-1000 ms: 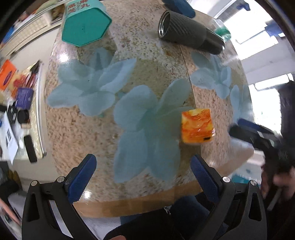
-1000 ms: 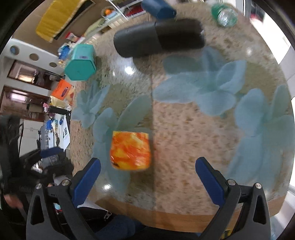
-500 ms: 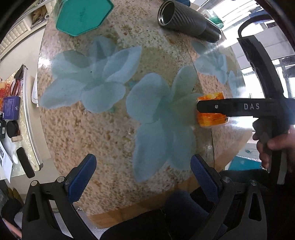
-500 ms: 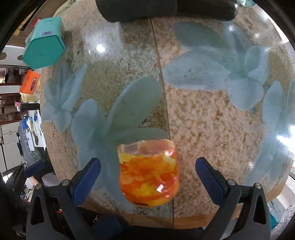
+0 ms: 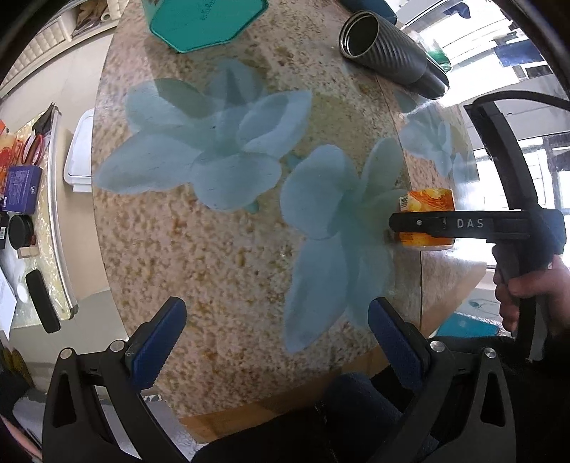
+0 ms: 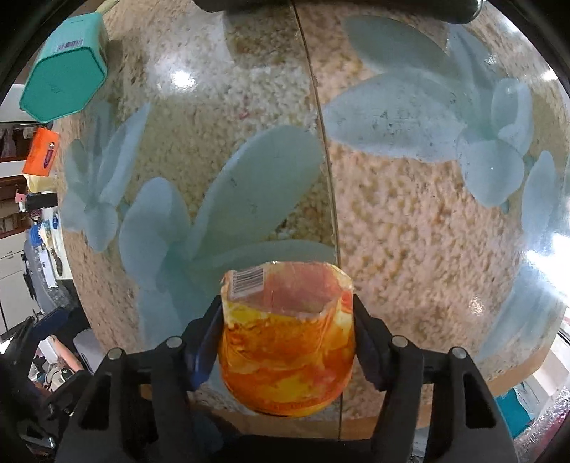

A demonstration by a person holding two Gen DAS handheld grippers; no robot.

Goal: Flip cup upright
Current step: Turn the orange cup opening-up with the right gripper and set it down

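The orange and yellow cup (image 6: 286, 342) stands upside down near the table's front edge, its flat base with a barcode sticker facing up. My right gripper (image 6: 286, 331) is shut on the cup, one blue pad pressed on each side. In the left wrist view the cup (image 5: 427, 201) shows at the right with the right gripper's black finger across it. My left gripper (image 5: 274, 338) is open and empty, low over the table's near edge, well left of the cup.
A teal hexagonal box (image 5: 206, 17) (image 6: 64, 82) stands at the far left of the table. A black ribbed tube (image 5: 388, 53) lies at the far edge. The stone table top (image 5: 221, 249) has pale blue flower patterns. A side counter (image 5: 32, 213) with clutter is at left.
My right gripper has moved forward and closed its jaws on the cup. The left gripper has shifted slightly and stays open.
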